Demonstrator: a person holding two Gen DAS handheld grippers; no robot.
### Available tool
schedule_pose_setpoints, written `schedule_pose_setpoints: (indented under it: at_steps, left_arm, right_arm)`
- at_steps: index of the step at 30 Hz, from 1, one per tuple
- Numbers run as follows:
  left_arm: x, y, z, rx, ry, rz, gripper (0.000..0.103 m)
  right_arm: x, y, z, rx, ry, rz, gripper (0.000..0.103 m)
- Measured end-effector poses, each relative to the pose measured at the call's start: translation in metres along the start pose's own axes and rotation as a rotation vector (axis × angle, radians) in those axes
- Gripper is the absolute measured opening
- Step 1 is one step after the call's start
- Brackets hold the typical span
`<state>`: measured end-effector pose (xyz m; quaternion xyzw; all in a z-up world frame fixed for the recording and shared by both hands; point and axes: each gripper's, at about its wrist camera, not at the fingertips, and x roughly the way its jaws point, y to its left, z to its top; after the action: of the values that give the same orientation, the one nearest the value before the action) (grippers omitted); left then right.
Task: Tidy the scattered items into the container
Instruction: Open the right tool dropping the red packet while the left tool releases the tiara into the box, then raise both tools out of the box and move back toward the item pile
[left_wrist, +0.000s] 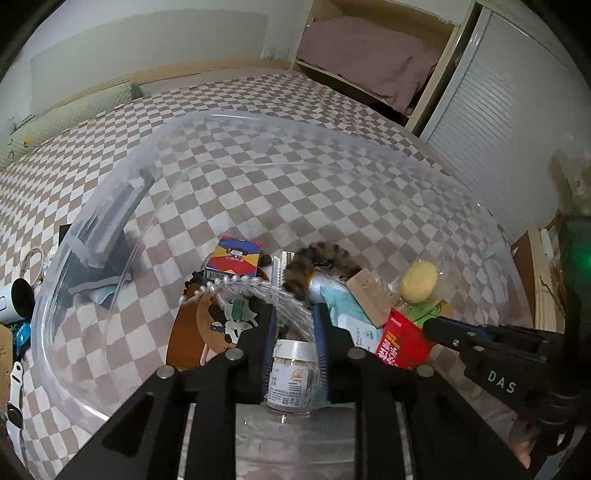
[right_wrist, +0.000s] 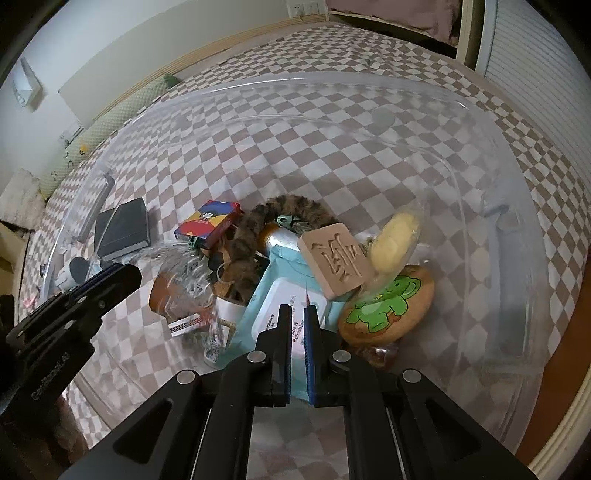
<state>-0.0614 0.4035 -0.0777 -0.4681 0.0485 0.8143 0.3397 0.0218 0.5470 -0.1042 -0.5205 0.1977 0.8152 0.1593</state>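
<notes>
Container (left_wrist: 110, 192) nearly full. Small jar (left_wrist: 291, 373) pinched by left gripper (left_wrist: 294, 332) above pile: lowered before release (avoids bounce). Right gripper (right_wrist: 297, 343) narrowly parted, empty.

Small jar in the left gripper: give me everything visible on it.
The small jar is a clear plastic cylinder with a white lid and a white printed label carrying a QR code; its contents look brownish at the base. It stands roughly upright between the left gripper fingers, whose blue-padded jaws are closed against its lid and upper sides. It is held over the near inside of the clear plastic tub. Label text is too small to read.
</notes>
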Motion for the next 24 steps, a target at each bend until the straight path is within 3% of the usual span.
schedule_pose_setpoints:
  at_steps: [16,17,20,21,24]
  left_arm:
    - [-0.012,0.007,0.000,-0.017,-0.022,0.015,0.028]
    - [-0.013,0.007,0.000,-0.014,-0.025,0.018,0.034]
    - [-0.021,0.005,-0.002,-0.006,-0.063,0.032,0.062]
    - [-0.023,0.005,-0.003,-0.011,-0.072,0.034,0.067]
    - [-0.029,0.009,-0.003,-0.028,-0.082,0.033,0.067]
  right_arm:
    - [-0.005,-0.002,0.000,0.008,-0.023,-0.011,0.006]
    - [-0.005,-0.002,-0.001,0.005,-0.028,-0.016,0.006]
    - [-0.008,0.000,-0.002,-0.009,-0.042,-0.032,0.006]
    - [-0.009,0.001,-0.002,-0.010,-0.046,-0.035,0.006]
    - [-0.014,0.002,-0.003,-0.010,-0.070,-0.037,0.006]
